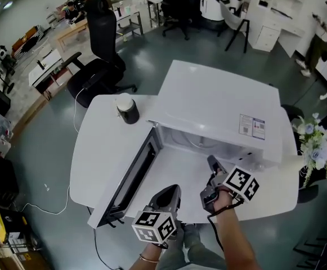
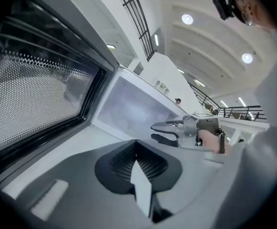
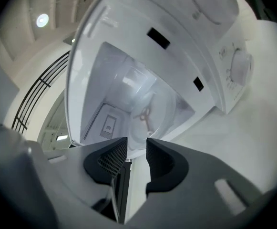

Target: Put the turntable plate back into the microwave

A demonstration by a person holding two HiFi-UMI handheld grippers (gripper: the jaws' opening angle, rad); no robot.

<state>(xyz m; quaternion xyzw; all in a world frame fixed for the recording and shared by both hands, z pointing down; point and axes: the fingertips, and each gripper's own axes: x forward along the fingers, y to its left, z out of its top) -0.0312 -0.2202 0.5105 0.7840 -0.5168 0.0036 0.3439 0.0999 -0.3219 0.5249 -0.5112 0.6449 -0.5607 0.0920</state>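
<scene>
Two tools point at the open microwave [image 1: 219, 103] on the tabletop [image 1: 101, 151]. Of these, the left hand-held gripper [image 1: 171, 191] has its jaws pressed together with nothing in them, and the swung-out door [image 1: 132, 176] stands to its left. Just to its right, the right hand-held gripper [image 1: 213, 162] has its jaws apart and empty, aimed into the cavity. Straight ahead of those jaws and clear of them, the plate [image 3: 143, 111] sits inside the cavity, a hub showing through its glass. Well ahead of the left hand-held gripper, beyond the door, stands a black cup [image 1: 127, 109] with a white lid.
</scene>
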